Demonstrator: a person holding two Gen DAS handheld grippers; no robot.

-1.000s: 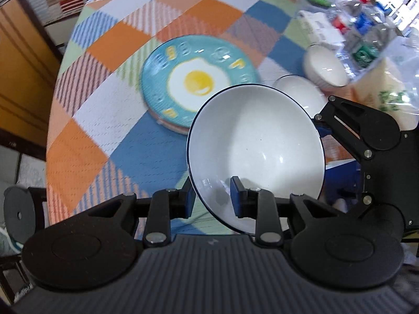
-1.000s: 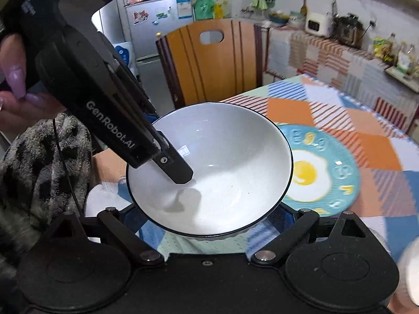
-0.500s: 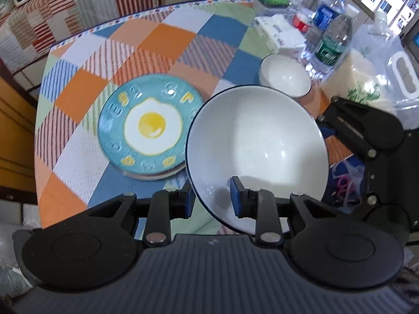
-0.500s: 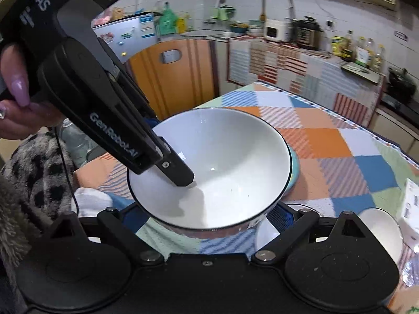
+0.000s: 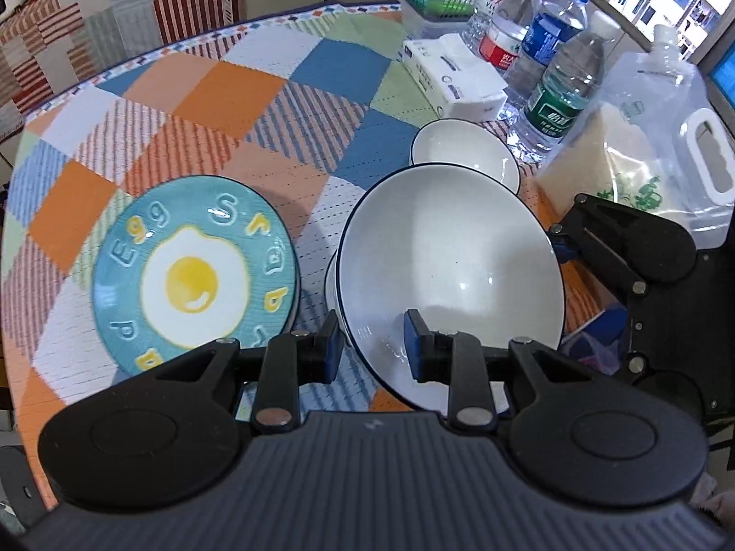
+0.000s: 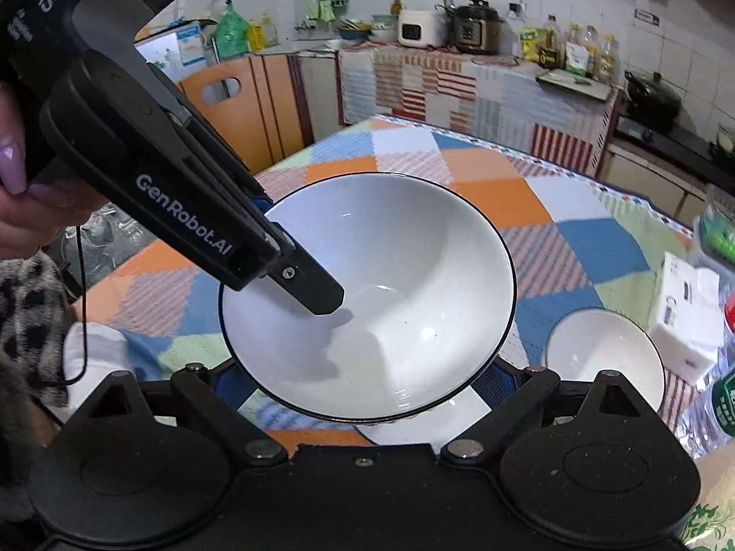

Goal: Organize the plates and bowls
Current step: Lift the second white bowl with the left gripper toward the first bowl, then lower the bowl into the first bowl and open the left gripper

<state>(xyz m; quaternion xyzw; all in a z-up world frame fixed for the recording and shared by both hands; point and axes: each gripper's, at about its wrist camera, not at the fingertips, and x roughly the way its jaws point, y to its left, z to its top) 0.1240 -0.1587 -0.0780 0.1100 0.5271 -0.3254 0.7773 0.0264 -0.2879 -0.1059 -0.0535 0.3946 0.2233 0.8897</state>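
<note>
Above the checked bench (image 5: 285,92), the large white bowl (image 5: 452,266) is hanging tilted, with the left claw (image 5: 371,344) pinching its near rim, one blue pad inside and one outside. Compared with a second ago, the bowl is now travelling away from the egg plate (image 5: 195,268), which is sliding out to the left of the view, and is drawing over a second white bowl (image 5: 331,275) whose rim is peeking out beneath it. A small bowl (image 5: 464,156) is sitting just beyond, near the water bottles (image 5: 558,92). The right claw (image 6: 363,392) is standing spread on either side of the bowl's base, seemingly steadying rather than squeezing it. That shift suggests the bowl is being carried to nest into the one beneath, so the stacking step is looking close.
</note>
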